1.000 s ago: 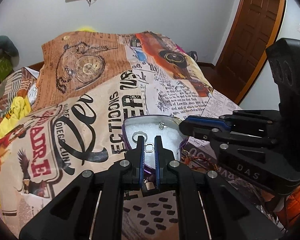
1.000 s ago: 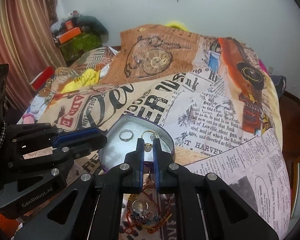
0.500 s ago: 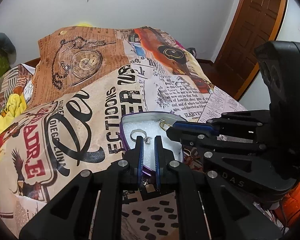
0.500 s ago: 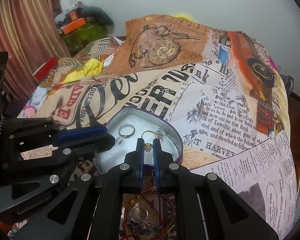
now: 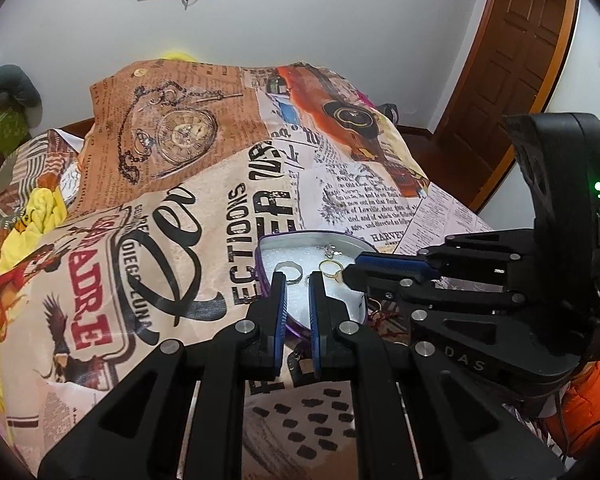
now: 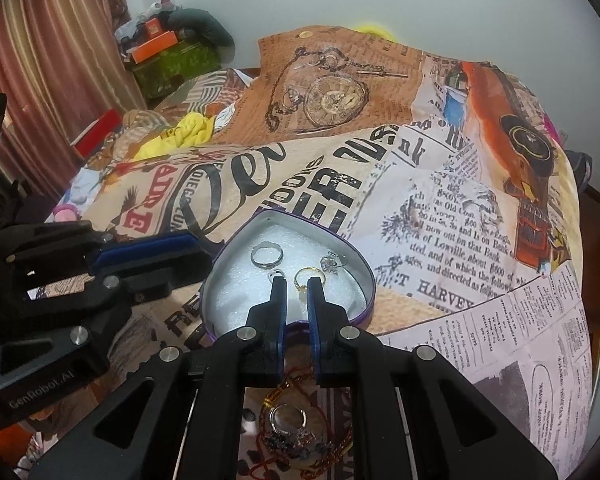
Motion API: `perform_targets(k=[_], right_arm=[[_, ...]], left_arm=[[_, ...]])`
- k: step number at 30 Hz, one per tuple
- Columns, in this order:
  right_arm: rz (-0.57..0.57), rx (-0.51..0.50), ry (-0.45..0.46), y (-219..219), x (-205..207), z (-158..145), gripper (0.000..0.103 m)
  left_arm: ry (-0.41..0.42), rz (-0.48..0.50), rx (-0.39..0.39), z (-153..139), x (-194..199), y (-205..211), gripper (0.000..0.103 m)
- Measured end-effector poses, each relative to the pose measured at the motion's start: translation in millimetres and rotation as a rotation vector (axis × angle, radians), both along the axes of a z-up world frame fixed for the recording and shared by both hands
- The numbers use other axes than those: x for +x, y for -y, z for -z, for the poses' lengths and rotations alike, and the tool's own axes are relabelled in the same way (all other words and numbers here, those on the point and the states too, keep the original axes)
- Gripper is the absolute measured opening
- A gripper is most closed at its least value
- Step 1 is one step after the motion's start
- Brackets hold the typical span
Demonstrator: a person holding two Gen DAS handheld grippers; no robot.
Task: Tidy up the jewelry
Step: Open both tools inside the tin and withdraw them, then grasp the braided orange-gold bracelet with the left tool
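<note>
A heart-shaped tin [image 6: 366,276] with white foam lining sits on the printed bedspread. In it lie a silver ring [image 6: 266,255], a gold ring [image 6: 309,277], a small silver ring [image 6: 275,274] and a silver charm [image 6: 332,262]. My right gripper [image 6: 297,282] is slightly open over the tin, fingertips either side of the gold ring, holding nothing. My left gripper [image 5: 296,278] is slightly open and empty at the tin's near rim [image 5: 268,280], next to the silver ring [image 5: 290,270]. The gold ring shows in the left wrist view [image 5: 331,269] too.
A pile of loose jewelry [image 6: 292,432] with a big ring and red-gold cords lies on the bedspread just below the right gripper. A bedspread [image 6: 420,200] covers the bed. A wooden door [image 5: 512,64] stands far right; boxes [image 6: 156,40] are stacked far left.
The right gripper held the gold ring, lowered it into the tin and opened; the ring now lies on the foam. The left gripper's jaws have parted a little.
</note>
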State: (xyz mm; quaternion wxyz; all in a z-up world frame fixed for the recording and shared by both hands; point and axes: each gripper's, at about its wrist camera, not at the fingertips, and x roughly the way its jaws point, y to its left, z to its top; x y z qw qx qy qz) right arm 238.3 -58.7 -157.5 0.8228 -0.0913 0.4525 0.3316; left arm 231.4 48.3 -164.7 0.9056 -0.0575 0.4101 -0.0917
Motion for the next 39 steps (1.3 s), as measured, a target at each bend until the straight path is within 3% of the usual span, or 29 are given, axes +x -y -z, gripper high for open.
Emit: perform_targets(k=[10,15,23,39], right_arm=[[0.030,-0.014,0.044,12.5,-16.1,-23.2,0.015],[0.076,-0.018,0.095,29.8,-27.6,-37.8,0.043],[0.136,-0.044,0.105,57.0,-37.8,-40.4,0.044],[0.226,-0.067,0.011,94.1,-48.7,-2.6,0.044]], left_arm=[[0.027,-0.005,0.010,-20.1,-19.4,-0.2,0.008],[0.037,-0.004,0.027,-28.6,-29.0,6.3,0.014],[0.008,0.018,0.028,-22.6,-39.1,22.9,0.017],[-0.157,0.081,0.050,32.3,-16.4,66.5,0.017]])
